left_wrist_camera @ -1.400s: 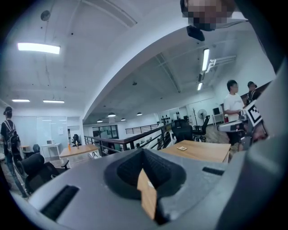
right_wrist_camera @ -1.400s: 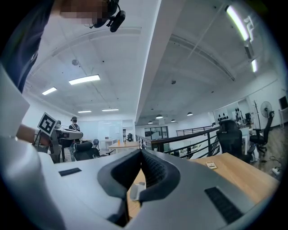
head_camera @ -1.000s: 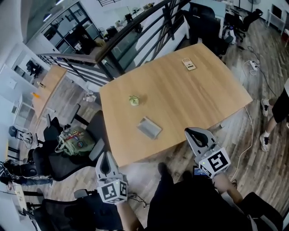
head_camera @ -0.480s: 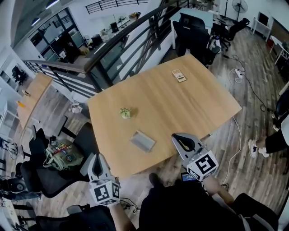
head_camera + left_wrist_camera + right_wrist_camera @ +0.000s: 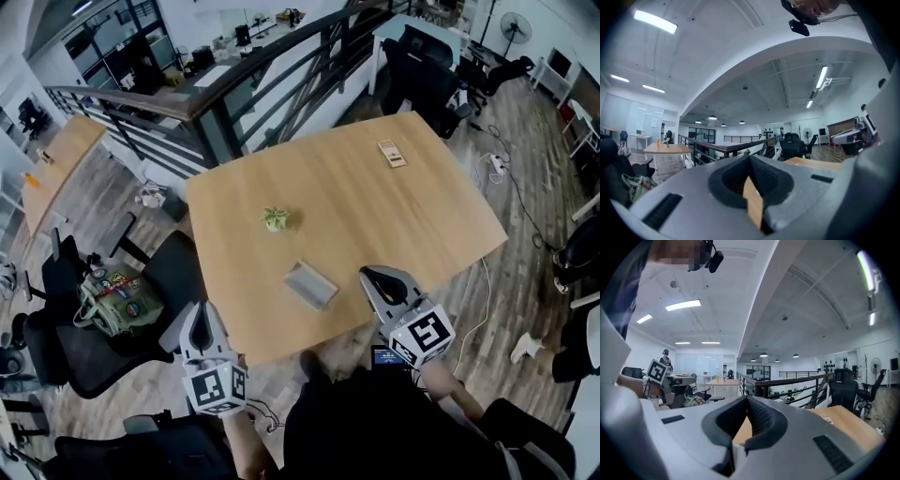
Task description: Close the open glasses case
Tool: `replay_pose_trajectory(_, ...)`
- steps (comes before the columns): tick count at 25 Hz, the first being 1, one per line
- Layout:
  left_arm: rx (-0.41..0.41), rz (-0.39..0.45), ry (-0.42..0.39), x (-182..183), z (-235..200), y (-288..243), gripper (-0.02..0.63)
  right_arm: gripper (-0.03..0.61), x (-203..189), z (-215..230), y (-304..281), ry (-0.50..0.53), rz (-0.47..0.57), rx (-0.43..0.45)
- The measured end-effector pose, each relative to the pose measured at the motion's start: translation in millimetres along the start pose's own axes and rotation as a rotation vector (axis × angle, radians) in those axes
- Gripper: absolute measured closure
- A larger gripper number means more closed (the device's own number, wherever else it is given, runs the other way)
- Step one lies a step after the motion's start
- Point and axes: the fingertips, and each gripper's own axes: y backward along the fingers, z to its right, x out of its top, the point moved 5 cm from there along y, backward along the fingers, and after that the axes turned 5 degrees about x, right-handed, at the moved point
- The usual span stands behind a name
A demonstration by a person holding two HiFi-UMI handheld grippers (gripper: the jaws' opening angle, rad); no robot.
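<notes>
Item: case [image 5: 310, 284], grey, lying flat on the counter [image 5: 422, 216] and not held. I read it as still open, though it is too small for me to tell the hinge side.

- Long axis: diagonal in the head view, from far-left to near-right.
- Right tongs [image 5: 370, 275]: pressed together, nothing between them. They sit just right of the case, about level with it, over the counter's near edge. This is the nearer pair.
- Left tongs [image 5: 199, 314]: pressed together at the tips, empty. They sit well left of the case and nearer to me, off the counter.
- Judgement: closing has not begun. I expect the right pair to have the shorter reach, and the lid fold will have to run across that diagonal axis.

Surface: pale wood, bare around the case.
- Small green thing [image 5: 276, 219]: beyond the case, slightly left.
- Card [image 5: 392, 153]: far beyond the case, to the right.
- Both are well apart from the case and out of the way.

Room: open office on an upper level.
- Dark railing [image 5: 262, 89]: beyond the case, past the counter's far edge.
- Black chair [image 5: 141, 300] with a green bag [image 5: 111, 300] beside it: left of the case.
- Plank floor [image 5: 525, 187]: all round.
</notes>
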Motion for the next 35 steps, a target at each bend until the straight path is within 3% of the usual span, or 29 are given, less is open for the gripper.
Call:
replay_pose_trajectory(9,0.059,-0.007,0.026,5.4,-40.0,-19.3,0.614,0.563,8.4,-16.9,-62.0,0.017,-0.009,0.088)
replay_pose_trajectory(16,0.141,-0.013,0.028,18.4,-19.2,-11.6,0.614,0.563,1.7,4.0,-67.7,0.019,-0.006,0.175)
replay_pose_trajectory(24,0.19,-0.034,0.0,19.9,0.1,-3.9,0.614,0.562,-4.0,27.2,-60.1,-0.001,0.006,0.194)
replay_pose_trajectory(35,0.245,-0.032,-0.004,19.9,-10.3,22.6,0.613,0.56,-48.5,-13.6,-80.4,-0.028,-0.106,0.344)
